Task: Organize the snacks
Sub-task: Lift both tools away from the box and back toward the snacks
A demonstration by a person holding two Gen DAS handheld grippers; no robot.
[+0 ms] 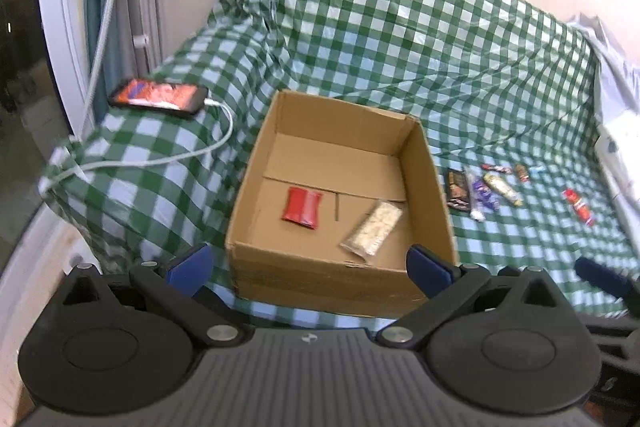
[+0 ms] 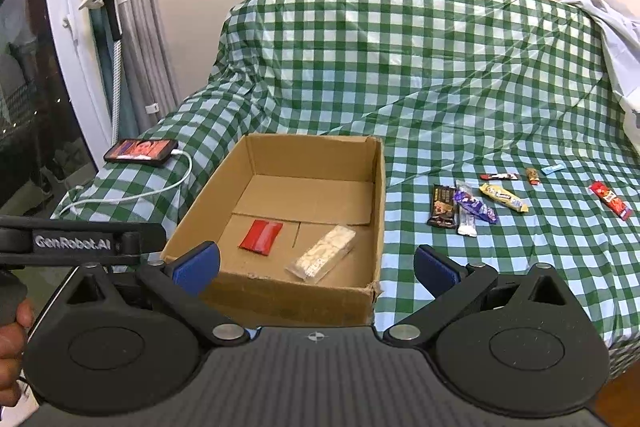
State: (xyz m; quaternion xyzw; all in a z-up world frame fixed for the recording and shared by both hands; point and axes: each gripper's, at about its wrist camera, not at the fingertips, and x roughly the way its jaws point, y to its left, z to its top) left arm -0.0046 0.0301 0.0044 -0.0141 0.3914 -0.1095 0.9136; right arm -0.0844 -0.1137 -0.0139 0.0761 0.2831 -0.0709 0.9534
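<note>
snacks are partly sorted: red packet [image 2: 261, 235] and clear bar [image 2: 321, 259] lie inside the cardboard box [image 2: 378, 195]. loose bars [image 2: 472, 207] wait at right of frame. left gripper [image 1: 308, 267] and right gripper [image 2: 316, 267] hold nothing, jaws wide. next move likely reaches right.

Even, warm indoor light, soft shadows cast inside the cardboard box [image 1: 352, 155], faint sheen seen on the checked cloth [image 2: 440, 67], strong fisheye bending at the edges, left wrist view slightly blurred, dark window [image 2: 24, 87] at left.
</note>
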